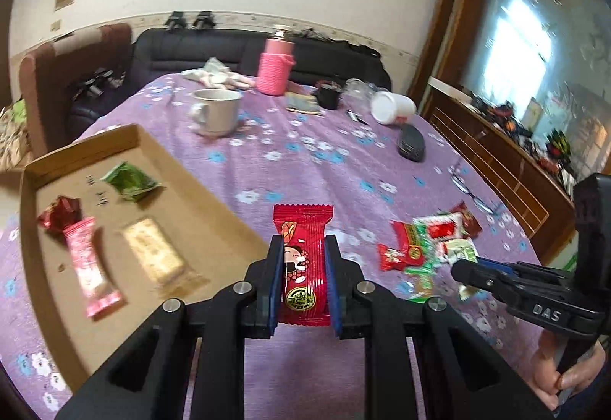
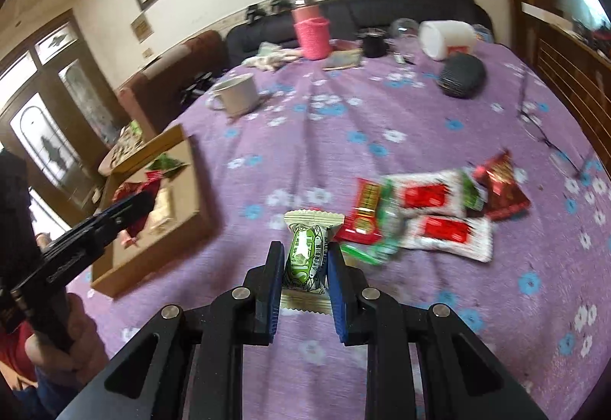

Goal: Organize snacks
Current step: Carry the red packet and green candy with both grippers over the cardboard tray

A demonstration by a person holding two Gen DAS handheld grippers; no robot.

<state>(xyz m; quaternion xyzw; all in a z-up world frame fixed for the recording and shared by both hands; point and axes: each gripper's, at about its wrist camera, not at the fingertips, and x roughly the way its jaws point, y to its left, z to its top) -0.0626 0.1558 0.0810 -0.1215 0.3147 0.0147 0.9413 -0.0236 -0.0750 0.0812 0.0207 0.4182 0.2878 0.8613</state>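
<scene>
My left gripper (image 1: 303, 248) is shut on a red snack packet (image 1: 303, 263), held upright above the purple cloth just right of the cardboard tray (image 1: 214, 206). In the tray lie a green packet (image 1: 131, 181), a dark red wrapped sweet (image 1: 61, 215), a pink bar (image 1: 91, 271) and a pale bar (image 1: 156, 253). My right gripper (image 2: 303, 255) is shut on a green-and-white packet (image 2: 307, 261), lifted left of the loose pile of snacks (image 2: 427, 213). The left wrist view shows that pile (image 1: 427, 240) with the right gripper (image 1: 464, 269) beside it. The right wrist view shows the tray (image 2: 187, 198) at left.
A white mug (image 1: 217, 112), a pink knitted bottle (image 1: 275, 68), a black cup (image 1: 328, 95), a tipped white jar (image 1: 393, 108), a dark case (image 1: 410, 143) and glasses (image 1: 473, 190) stand on the far part of the table. A wooden cabinet (image 1: 496, 152) runs along the right.
</scene>
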